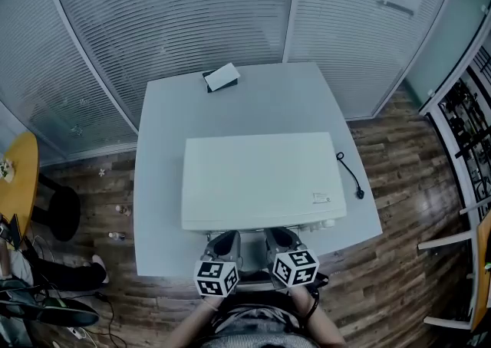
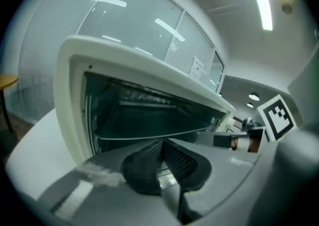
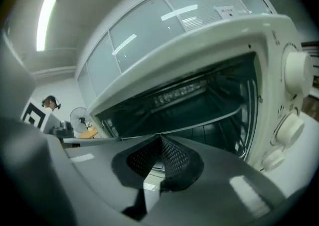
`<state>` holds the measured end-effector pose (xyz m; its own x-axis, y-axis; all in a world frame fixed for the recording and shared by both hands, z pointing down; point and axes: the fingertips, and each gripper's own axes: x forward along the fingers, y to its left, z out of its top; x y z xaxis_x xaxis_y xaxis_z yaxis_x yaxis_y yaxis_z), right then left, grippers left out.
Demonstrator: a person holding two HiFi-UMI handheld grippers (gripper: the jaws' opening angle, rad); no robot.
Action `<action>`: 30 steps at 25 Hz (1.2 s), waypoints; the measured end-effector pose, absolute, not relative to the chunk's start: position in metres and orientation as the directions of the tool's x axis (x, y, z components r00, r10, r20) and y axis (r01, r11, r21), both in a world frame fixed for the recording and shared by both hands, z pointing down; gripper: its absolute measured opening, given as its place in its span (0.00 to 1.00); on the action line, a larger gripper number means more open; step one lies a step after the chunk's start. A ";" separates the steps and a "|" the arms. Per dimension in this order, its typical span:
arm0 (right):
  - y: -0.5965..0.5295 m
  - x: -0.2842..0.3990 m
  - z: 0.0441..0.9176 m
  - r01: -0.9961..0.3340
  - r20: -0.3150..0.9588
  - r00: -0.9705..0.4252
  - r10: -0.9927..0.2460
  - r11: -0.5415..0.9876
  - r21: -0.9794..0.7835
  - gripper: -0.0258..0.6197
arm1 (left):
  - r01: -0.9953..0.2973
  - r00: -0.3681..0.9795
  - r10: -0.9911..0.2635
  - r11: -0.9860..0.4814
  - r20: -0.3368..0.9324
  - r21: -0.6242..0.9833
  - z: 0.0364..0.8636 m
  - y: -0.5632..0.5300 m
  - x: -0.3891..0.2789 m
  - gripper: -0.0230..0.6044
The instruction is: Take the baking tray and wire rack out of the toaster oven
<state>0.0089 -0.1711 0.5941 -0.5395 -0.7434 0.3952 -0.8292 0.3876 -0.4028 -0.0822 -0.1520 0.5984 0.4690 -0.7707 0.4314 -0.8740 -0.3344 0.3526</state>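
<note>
A white toaster oven (image 1: pixel 261 178) stands on a pale table (image 1: pixel 161 185), and its front stands open in both gripper views. A thin pale metal edge (image 2: pixel 149 136) (image 3: pixel 199 123) crosses the dark cavity; whether it belongs to the baking tray or the wire rack I cannot tell. Thin wires (image 3: pixel 212 135) show under it. My left gripper (image 1: pixel 226 238) (image 2: pixel 162 143) and right gripper (image 1: pixel 280 235) (image 3: pixel 160 138) sit side by side at the oven's front edge. Both point into the opening. Each one's jaws are shut, tips together, with nothing visible between them.
Three white knobs (image 3: pixel 299 73) line the oven's right side. A black cable (image 1: pixel 349 174) trails off its right end, and a small white and black object (image 1: pixel 222 77) lies at the table's far edge. A yellow table (image 1: pixel 19 178) and black stool (image 1: pixel 57 212) stand left, shelving (image 1: pixel 468 132) right.
</note>
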 end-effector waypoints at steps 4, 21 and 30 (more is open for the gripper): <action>-0.179 0.012 0.610 -0.783 0.389 -0.541 -0.746 0.277 -0.556 0.04 | -0.850 0.444 -0.786 -0.217 0.431 0.481 0.615 -0.158 -0.094 0.04; -0.196 0.005 0.629 -0.712 0.382 -0.552 -0.741 0.181 -0.678 0.18 | -0.753 0.442 -0.817 -0.113 0.371 0.648 0.632 -0.179 -0.097 0.24; -0.188 0.018 0.633 -0.573 0.322 -0.564 -0.761 0.080 -0.815 0.28 | -0.492 0.506 -0.839 -0.090 0.201 0.866 0.628 -0.174 -0.094 0.43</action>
